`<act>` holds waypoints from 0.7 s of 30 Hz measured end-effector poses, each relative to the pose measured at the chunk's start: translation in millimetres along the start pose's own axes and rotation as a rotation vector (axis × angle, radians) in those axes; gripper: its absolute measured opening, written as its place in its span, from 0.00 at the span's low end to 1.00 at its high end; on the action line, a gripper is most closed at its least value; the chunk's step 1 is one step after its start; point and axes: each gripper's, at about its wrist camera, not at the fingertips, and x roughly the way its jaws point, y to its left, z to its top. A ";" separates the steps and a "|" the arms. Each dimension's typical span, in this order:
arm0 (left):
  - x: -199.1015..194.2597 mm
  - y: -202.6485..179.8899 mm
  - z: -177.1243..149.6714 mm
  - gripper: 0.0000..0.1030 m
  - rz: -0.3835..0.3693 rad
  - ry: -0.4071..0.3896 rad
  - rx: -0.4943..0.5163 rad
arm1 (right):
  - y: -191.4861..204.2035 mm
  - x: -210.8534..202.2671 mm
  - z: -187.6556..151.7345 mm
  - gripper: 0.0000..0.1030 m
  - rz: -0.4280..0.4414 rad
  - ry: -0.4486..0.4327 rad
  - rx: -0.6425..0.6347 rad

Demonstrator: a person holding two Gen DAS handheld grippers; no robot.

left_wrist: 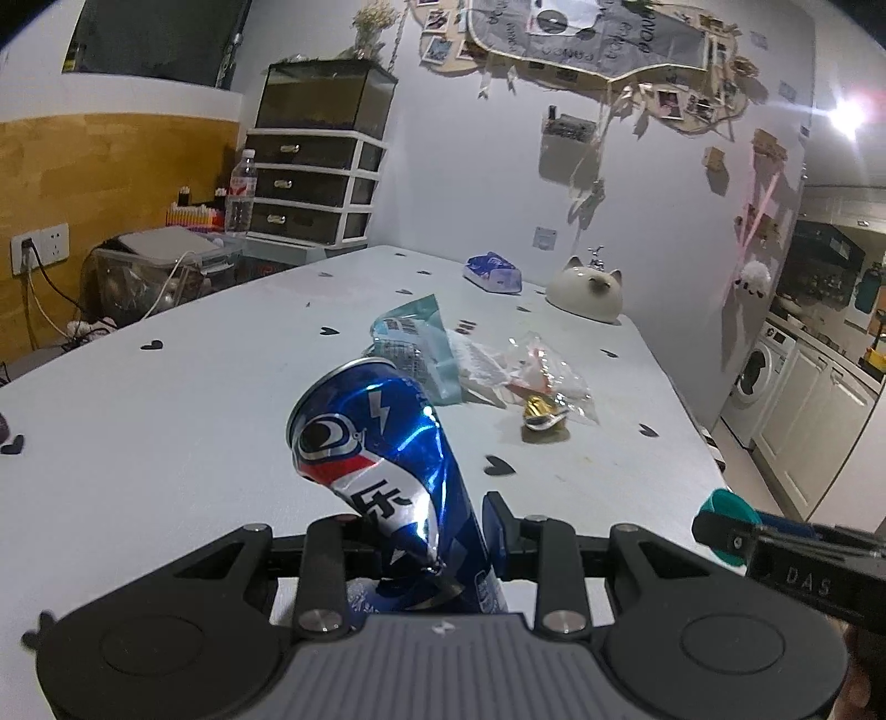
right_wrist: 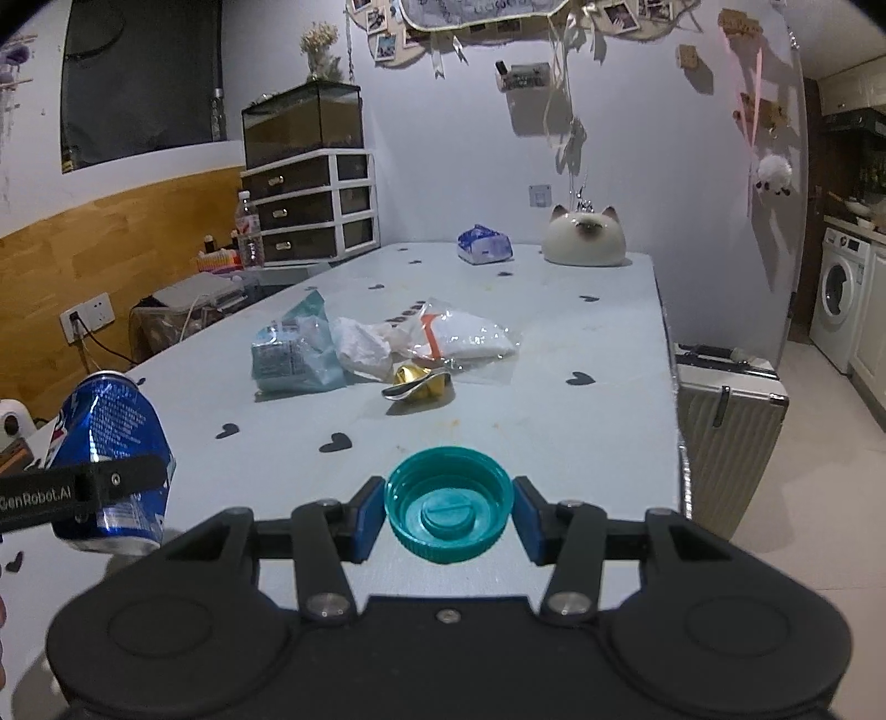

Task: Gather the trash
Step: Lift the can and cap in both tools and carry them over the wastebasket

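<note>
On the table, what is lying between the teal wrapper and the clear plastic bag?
A crumpled white wrapper lies between the teal wrapper and the clear plastic bag, touching both. The right wrist view shows this best.

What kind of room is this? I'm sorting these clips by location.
Most likely a lived-in home, a dining area open to a kitchen: a white front-loading washing machine under counters, a wall collage of pinned photos, and a pale table with heart stickers strewn with wrappers.
</note>
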 end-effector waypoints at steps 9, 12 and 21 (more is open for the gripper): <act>-39.1 -32.2 -17.0 0.33 -0.009 -0.024 0.061 | -17.1 -50.6 -14.8 0.48 -0.020 -0.037 -0.006; -49.1 -50.0 -23.1 0.33 -0.020 -0.030 0.088 | -25.3 -66.7 -20.3 0.48 -0.033 -0.053 -0.008; -69.5 -95.6 -40.6 0.33 -0.056 -0.039 0.135 | -62.4 -114.2 -35.8 0.48 -0.083 -0.095 0.024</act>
